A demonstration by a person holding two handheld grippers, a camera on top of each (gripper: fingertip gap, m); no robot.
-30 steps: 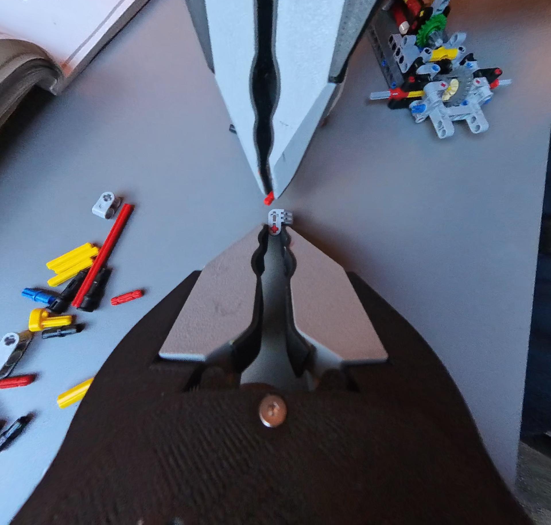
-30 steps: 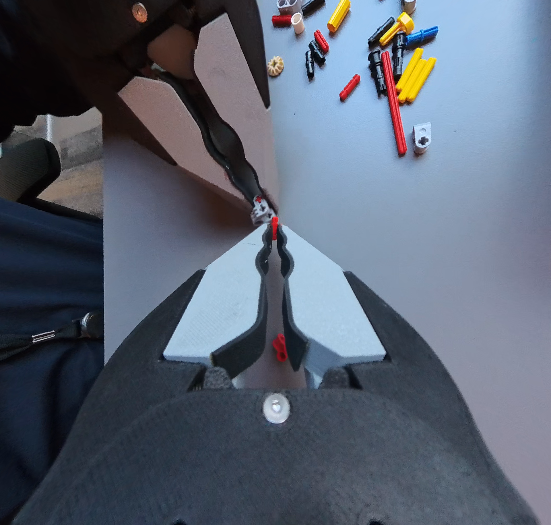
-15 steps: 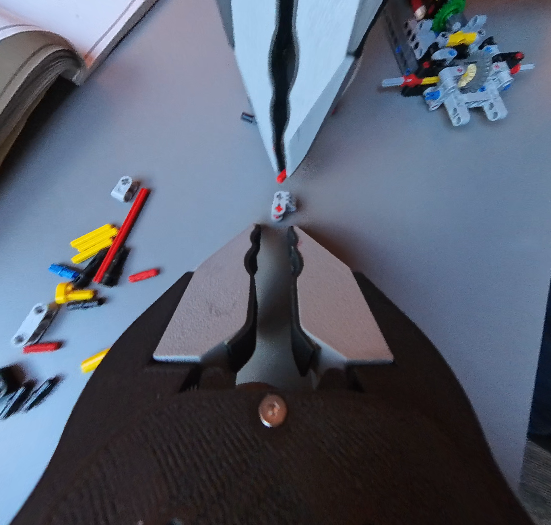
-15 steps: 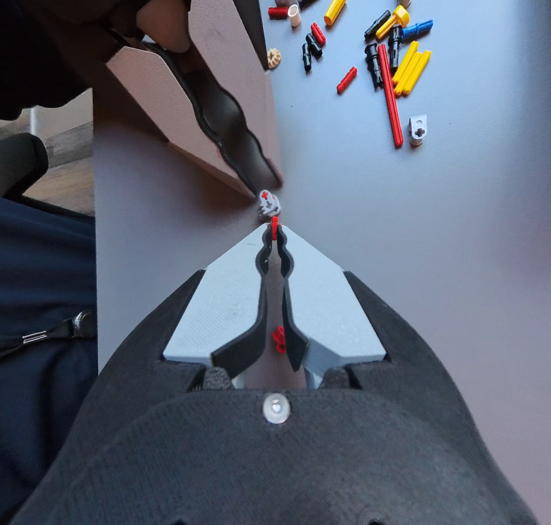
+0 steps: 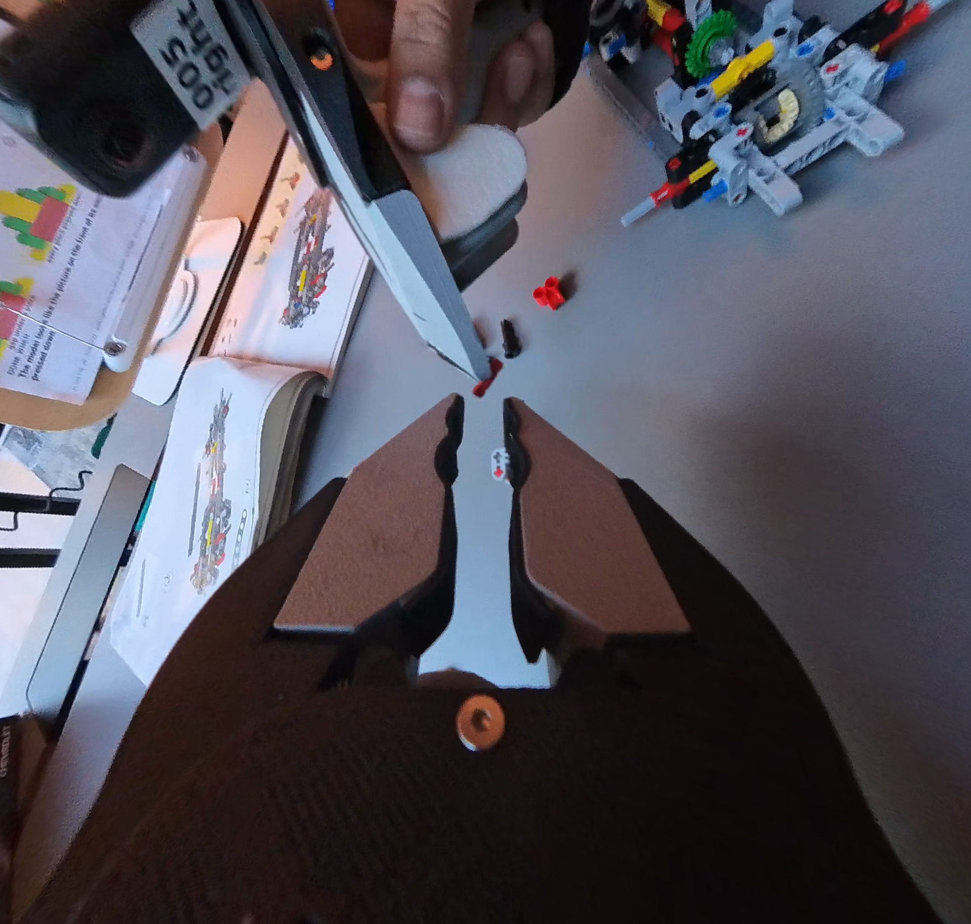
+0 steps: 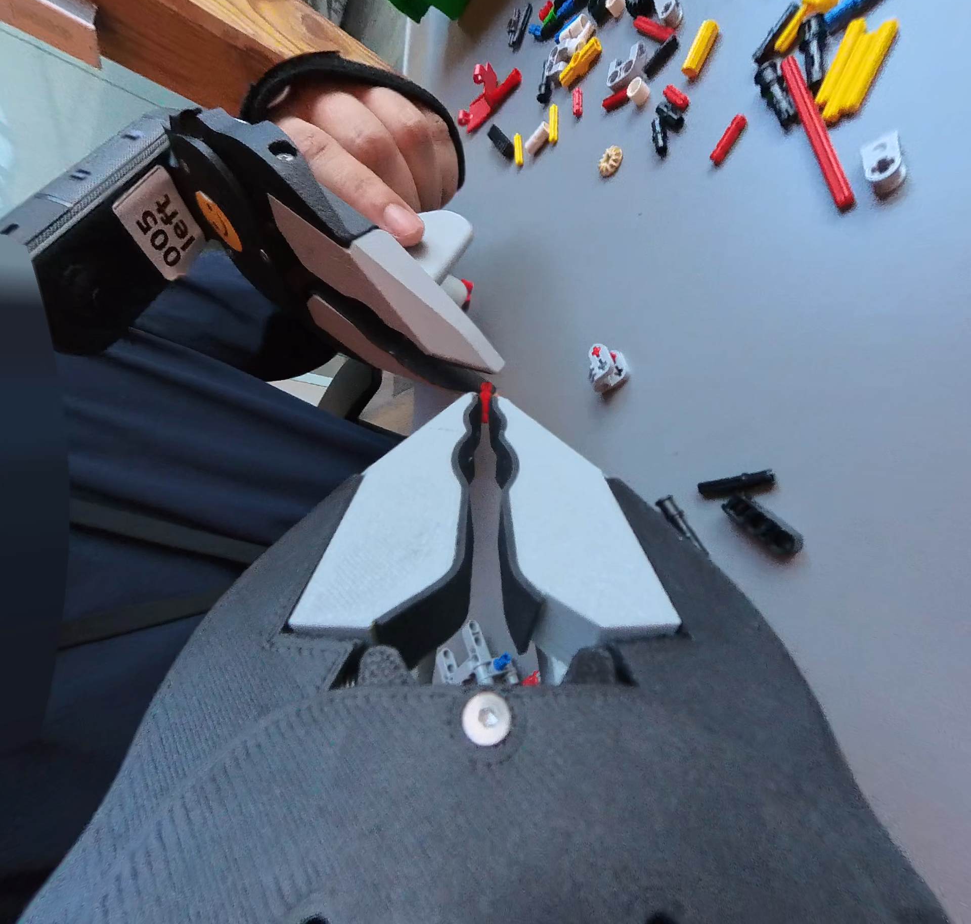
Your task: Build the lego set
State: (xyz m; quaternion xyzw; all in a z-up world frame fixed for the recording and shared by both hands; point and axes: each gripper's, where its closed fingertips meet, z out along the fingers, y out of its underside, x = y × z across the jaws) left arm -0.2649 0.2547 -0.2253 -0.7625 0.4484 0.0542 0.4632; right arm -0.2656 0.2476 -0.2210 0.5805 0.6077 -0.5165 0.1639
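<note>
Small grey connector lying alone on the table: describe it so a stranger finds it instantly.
Start at the grey table and skip the part pile at the far edge. On the bare stretch nearer the right tongs lies the connector, alone: pale grey with a red cross mark, unlike the black pieces beyond it.

- The grey connector (image 5: 500,464) lies half hidden behind the left claw's pad.
- The toy model (image 5: 762,106) is cut off by the top edge.
- The booklet pictures (image 5: 310,263) are blurred.

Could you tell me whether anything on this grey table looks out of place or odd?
One thing: a small light-grey connector with red and black pins lies tipped on the grey table, apart from the pile of loose coloured pieces and between the open left gripper's fingers.
</note>
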